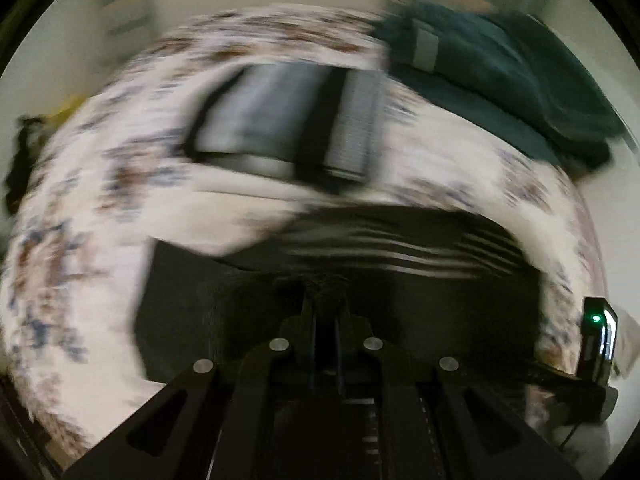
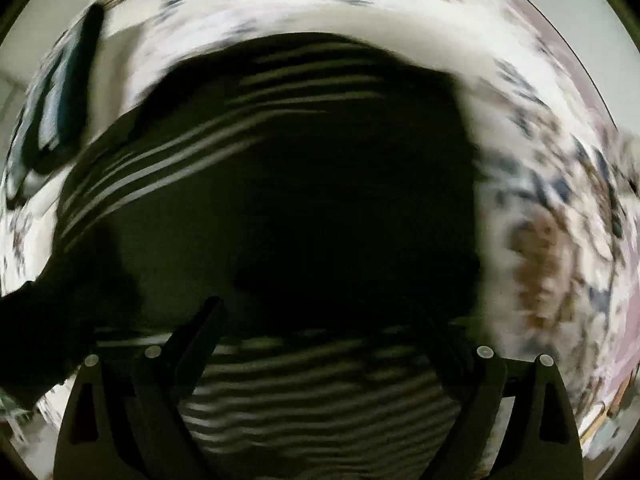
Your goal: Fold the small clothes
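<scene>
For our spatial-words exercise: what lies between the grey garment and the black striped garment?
Bare floral sheet separates the grey garment and the black striped garment; left wrist view shows it.

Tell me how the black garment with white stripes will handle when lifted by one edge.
The black striped garment will probably be floppy: it lies in soft waves on the flowered bedspread, so it should sag and trail. It looks like thin cloth, likely light. Its folds will probably slide apart unless both edges are carried together.
</scene>
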The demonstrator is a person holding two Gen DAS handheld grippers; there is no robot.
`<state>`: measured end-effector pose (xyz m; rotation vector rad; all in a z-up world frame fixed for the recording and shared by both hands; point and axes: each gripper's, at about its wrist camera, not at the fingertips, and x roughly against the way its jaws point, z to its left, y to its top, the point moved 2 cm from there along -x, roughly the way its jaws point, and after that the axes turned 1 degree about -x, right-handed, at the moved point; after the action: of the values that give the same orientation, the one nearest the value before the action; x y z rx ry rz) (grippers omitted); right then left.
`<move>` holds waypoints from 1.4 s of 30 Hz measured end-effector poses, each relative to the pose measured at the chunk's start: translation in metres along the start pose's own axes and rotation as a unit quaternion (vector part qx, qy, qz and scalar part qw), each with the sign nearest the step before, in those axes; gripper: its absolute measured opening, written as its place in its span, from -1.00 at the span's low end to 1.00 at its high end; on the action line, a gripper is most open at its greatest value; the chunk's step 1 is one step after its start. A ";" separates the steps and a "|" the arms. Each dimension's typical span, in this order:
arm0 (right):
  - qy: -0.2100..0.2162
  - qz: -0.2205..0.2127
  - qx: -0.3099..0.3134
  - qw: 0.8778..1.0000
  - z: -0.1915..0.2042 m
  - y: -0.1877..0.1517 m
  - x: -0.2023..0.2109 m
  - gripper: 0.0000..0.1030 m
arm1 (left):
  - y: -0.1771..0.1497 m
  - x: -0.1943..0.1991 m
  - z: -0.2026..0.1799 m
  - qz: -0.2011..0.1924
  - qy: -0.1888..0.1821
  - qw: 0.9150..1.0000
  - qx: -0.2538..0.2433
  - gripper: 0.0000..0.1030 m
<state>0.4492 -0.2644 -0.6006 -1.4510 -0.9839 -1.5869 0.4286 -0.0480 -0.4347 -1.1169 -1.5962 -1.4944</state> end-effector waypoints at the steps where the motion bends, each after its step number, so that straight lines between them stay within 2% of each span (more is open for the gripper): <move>1: -0.002 0.002 -0.015 1.000 -0.029 0.003 0.002 0.84 | -0.002 -0.008 -0.028 0.005 -0.019 1.000 -0.009 -0.90; 5: -0.004 0.020 -0.069 0.997 -0.123 0.014 0.003 0.84 | -0.010 -0.052 -0.151 0.030 -0.079 0.996 -0.037 -0.90; 8: -0.011 0.022 -0.091 0.996 -0.182 0.022 0.007 0.84 | -0.013 -0.074 -0.204 0.051 -0.107 0.993 -0.030 -0.83; 9: -0.010 0.021 -0.096 0.995 -0.199 0.024 0.009 0.84 | -0.013 -0.079 -0.218 0.055 -0.112 0.992 -0.030 -0.82; 11: 0.002 0.027 -0.106 0.994 -0.227 0.028 0.010 0.84 | -0.014 -0.086 -0.238 0.054 -0.087 0.994 -0.039 -0.77; 12: 0.013 0.031 -0.111 0.993 -0.238 0.028 0.012 0.84 | -0.017 -0.084 -0.242 0.047 -0.081 0.995 -0.041 -0.60; 14: 0.058 0.045 -0.125 0.990 -0.261 0.031 0.013 0.84 | -0.023 -0.080 -0.233 0.029 -0.067 0.996 -0.047 -0.07; 15: 0.080 0.050 -0.129 0.987 -0.268 0.028 0.014 0.84 | -0.028 -0.079 -0.219 0.025 -0.047 0.997 -0.052 0.50; 16: 0.105 0.050 -0.135 0.984 -0.271 0.028 0.019 0.81 | -0.035 -0.079 -0.210 0.027 -0.031 0.998 -0.052 0.70; 17: 0.128 0.046 -0.137 0.981 -0.272 0.027 0.025 0.74 | -0.043 -0.077 -0.193 0.028 -0.012 0.998 -0.047 0.76; 19: 0.157 0.039 -0.129 0.978 -0.264 0.029 0.036 -0.01 | -0.066 -0.070 -0.153 0.032 0.033 0.998 -0.031 0.76; 20: 0.173 0.044 -0.118 0.977 -0.258 0.034 0.039 -0.18 | -0.082 -0.067 -0.125 0.038 0.067 0.997 -0.022 0.76; 23: 0.231 0.061 -0.074 0.968 -0.223 0.052 0.038 -0.18 | -0.121 -0.066 -0.061 0.067 0.141 0.988 0.003 0.77; 24: 0.250 0.063 -0.056 0.965 -0.206 0.059 0.038 -0.13 | -0.139 -0.069 -0.031 0.089 0.171 0.981 0.022 0.77; 26: 0.267 0.071 -0.033 0.960 -0.174 0.069 0.032 0.09 | -0.162 -0.069 0.015 0.112 0.202 0.971 0.065 0.77; 30: 0.282 0.101 -0.009 0.954 -0.113 0.089 -0.003 0.10 | -0.184 -0.058 0.072 0.119 0.243 0.952 0.140 0.77; 31: 0.279 0.107 -0.014 0.954 -0.103 0.094 -0.015 0.11 | -0.186 -0.056 0.079 0.118 0.256 0.948 0.146 0.77; 33: 0.257 0.121 -0.018 0.959 -0.083 0.102 -0.040 0.11 | -0.189 -0.050 0.089 0.112 0.262 0.946 0.157 0.77; 34: 0.258 0.122 -0.008 0.958 -0.073 0.102 -0.047 -0.11 | -0.189 -0.048 0.091 0.110 0.262 0.945 0.160 0.77; 35: 0.237 0.106 0.013 0.966 -0.064 0.103 -0.047 -0.55 | -0.186 -0.049 0.090 0.109 0.263 0.945 0.162 0.77; 37: 0.208 0.083 0.050 0.973 -0.058 0.101 -0.039 -0.75 | -0.185 -0.048 0.091 0.105 0.260 0.945 0.167 0.77; 40: 0.127 0.062 0.072 0.987 -0.085 0.096 -0.030 -0.75 | -0.183 -0.049 0.092 0.101 0.250 0.947 0.176 0.77; 42: 0.082 0.076 0.065 0.992 -0.105 0.095 -0.031 -0.74 | -0.183 -0.051 0.091 0.103 0.249 0.947 0.177 0.77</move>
<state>0.4942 -0.3978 -0.6332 -1.2547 -0.8442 -1.4789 0.2900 0.0391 -0.5670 -0.6164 -1.2802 -1.1716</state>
